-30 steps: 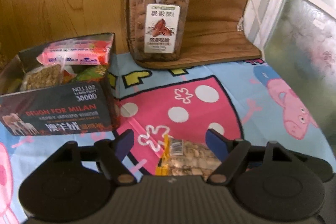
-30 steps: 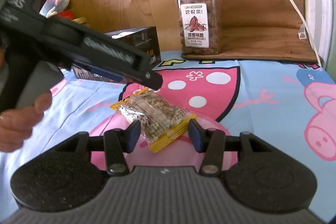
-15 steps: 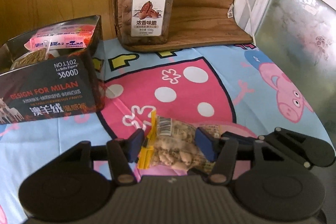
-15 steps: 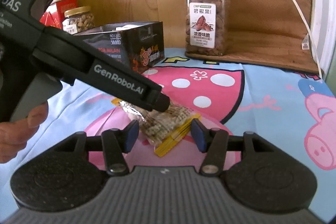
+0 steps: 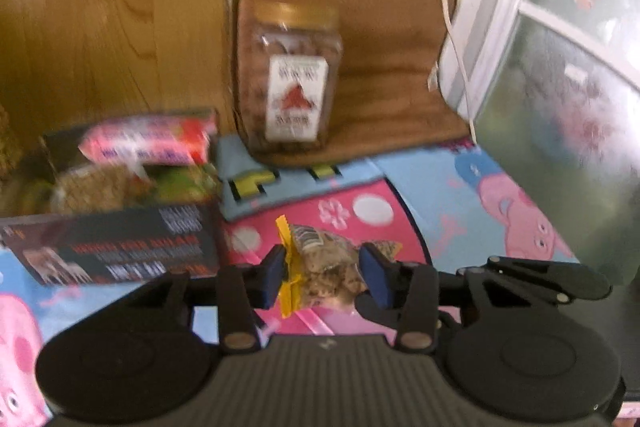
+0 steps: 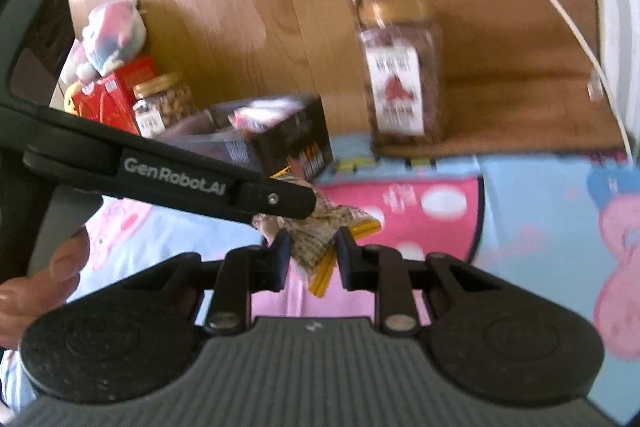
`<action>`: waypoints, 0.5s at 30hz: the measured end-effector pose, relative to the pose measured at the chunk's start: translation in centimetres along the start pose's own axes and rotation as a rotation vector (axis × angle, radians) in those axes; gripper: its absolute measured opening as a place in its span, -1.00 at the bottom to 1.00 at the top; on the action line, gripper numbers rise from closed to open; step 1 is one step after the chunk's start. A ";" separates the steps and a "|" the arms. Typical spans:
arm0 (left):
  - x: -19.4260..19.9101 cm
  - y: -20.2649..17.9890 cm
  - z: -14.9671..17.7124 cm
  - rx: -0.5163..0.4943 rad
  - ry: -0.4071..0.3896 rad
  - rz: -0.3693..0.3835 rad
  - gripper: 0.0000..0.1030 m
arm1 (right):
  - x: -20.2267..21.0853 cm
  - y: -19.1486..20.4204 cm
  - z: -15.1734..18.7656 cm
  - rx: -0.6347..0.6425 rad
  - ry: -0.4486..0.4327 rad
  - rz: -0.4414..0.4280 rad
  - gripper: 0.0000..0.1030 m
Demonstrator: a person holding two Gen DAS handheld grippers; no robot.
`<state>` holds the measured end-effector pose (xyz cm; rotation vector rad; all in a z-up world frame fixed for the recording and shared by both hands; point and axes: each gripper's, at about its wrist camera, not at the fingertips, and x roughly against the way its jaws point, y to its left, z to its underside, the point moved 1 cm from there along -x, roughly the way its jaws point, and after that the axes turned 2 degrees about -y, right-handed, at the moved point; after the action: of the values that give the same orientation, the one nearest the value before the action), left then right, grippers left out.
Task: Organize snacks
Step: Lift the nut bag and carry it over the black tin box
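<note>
Snacks belong in the box (image 5: 120, 247), already crowded with packets, so the incoming one may snag on its rim or slide off the pile. Largest risk near it: the jar (image 5: 294, 83) standing on the brown mat (image 5: 392, 67) could be knocked by a wide swing. The packet (image 5: 326, 267) sits lifted off the counter (image 5: 460, 195), clamped between the left tool (image 5: 325, 273); its slick, crinkled wrapper could slip. The right tool (image 6: 310, 255) brackets the same packet (image 6: 316, 247); whether it grips, I cannot tell.
</note>
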<state>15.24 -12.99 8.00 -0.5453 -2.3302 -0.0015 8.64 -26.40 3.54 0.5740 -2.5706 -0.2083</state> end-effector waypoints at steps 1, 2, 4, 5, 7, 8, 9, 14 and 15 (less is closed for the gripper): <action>0.2 0.4 -0.4 0.004 -0.005 -0.001 -0.21 | -0.2 0.3 -0.6 0.009 -0.004 -0.006 -0.47; 0.4 0.9 -0.8 0.012 -0.010 -0.001 -0.21 | -0.5 0.7 -1.2 0.021 -0.007 -0.010 -0.47; 0.8 1.9 -1.5 0.026 -0.020 -0.003 -0.21 | -1.1 1.5 -2.2 0.049 -0.014 -0.012 -0.47; 0.8 2.4 -1.7 0.029 -0.025 -0.007 -0.21 | -1.5 1.9 -2.6 0.064 -0.018 -0.010 -0.47; 1.0 3.1 -2.2 0.028 -0.034 -0.022 -0.21 | -2.2 2.5 -3.3 0.086 -0.023 -0.010 -0.47; 1.1 3.4 -2.6 0.025 -0.038 -0.031 -0.21 | -2.6 2.8 -3.6 0.092 -0.025 -0.012 -0.47; 1.1 3.8 -3.0 0.022 -0.043 -0.042 -0.21 | -3.1 3.0 -4.0 0.094 -0.026 -0.015 -0.47; 1.1 6.0 -4.9 0.024 -0.067 -0.093 -0.21 | -5.5 4.2 -5.9 0.115 -0.048 -0.028 -0.48; 1.0 6.5 -5.2 0.026 -0.070 -0.105 -0.21 | -6.0 4.5 -6.2 0.121 -0.051 -0.030 -0.48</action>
<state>20.53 -7.55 11.52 -0.4161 -2.4216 -0.0009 14.87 -20.03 7.46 0.6594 -2.6384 -0.0787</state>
